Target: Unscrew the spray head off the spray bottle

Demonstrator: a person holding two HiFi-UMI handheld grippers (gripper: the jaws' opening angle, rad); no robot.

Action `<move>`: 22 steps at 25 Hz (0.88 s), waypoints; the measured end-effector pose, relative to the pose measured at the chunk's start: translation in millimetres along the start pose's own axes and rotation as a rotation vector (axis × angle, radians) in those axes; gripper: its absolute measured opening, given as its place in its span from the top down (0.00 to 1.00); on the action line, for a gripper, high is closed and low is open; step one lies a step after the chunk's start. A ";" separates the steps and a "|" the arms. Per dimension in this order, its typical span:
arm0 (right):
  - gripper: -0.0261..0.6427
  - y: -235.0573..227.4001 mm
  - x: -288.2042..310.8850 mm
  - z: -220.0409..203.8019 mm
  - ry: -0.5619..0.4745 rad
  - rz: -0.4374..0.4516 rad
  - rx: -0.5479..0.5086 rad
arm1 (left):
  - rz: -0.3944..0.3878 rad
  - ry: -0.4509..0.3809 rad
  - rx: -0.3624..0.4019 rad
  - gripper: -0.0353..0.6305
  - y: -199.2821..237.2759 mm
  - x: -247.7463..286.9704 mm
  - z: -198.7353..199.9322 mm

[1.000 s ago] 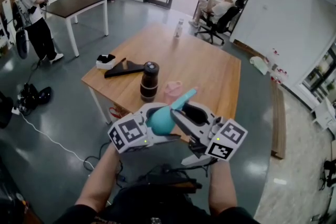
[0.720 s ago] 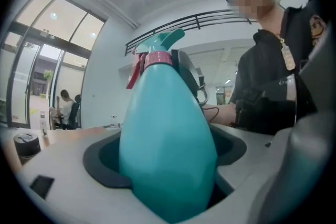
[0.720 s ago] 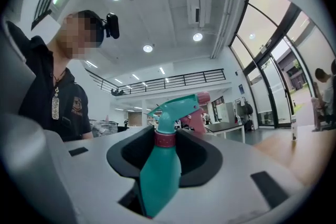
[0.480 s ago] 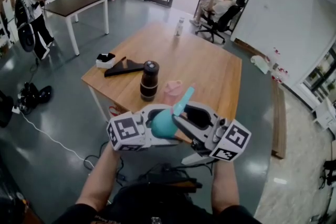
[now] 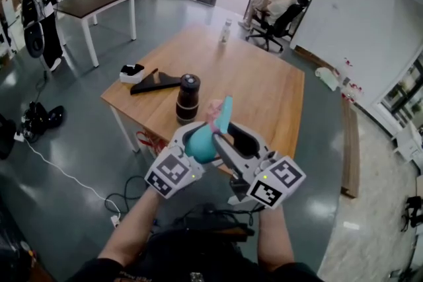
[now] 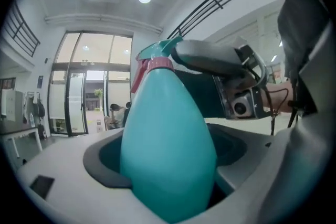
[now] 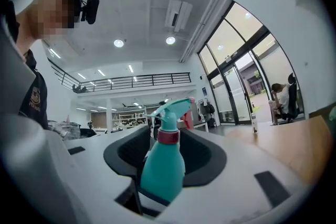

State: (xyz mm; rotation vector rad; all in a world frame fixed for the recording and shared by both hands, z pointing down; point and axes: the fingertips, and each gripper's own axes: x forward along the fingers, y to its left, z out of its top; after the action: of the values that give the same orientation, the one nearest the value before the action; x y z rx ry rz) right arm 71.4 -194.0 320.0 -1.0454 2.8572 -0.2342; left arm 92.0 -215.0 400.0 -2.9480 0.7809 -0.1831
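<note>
Bottle [image 5: 200, 147], teal, is held in mid-air at lower centre of the head view, in front of the near edge of the table [image 5: 268, 86]. The left gripper [image 5: 196, 139] is clenched on the bottle's body, with the spray head [image 5: 225, 110] pointing up and away from the person. The right gripper [image 5: 223, 137] is released. Its jaws have just been opening and stand wide, with the bottle between them and gaps on both sides at the pink collar [image 7: 168, 136].
</note>
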 end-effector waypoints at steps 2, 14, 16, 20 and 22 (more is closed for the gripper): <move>0.69 -1.0 4.6 -2.5 0.010 -0.028 0.000 | 0.020 0.015 0.013 0.29 0.4 2.4 -3.9; 0.76 1.2 1.2 -4.3 -0.003 0.040 0.020 | -0.161 0.018 -0.006 0.29 -15.3 -3.9 -4.6; 0.76 7.6 -1.8 -3.5 -0.004 0.099 0.009 | -0.249 0.008 -0.021 0.29 -24.1 -8.8 -2.1; 0.76 20.1 -8.3 0.5 -0.008 0.219 -0.041 | -0.410 -0.012 -0.039 0.29 -41.2 -17.1 4.8; 0.76 26.4 -11.7 2.3 -0.015 0.280 -0.056 | -0.481 -0.026 -0.047 0.29 -49.6 -21.9 8.5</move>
State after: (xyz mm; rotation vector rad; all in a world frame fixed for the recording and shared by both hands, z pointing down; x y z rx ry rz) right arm 63.9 -166.8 313.5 -0.6387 2.9655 -0.1239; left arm 98.4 -160.7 395.2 -3.1199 0.0598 -0.1572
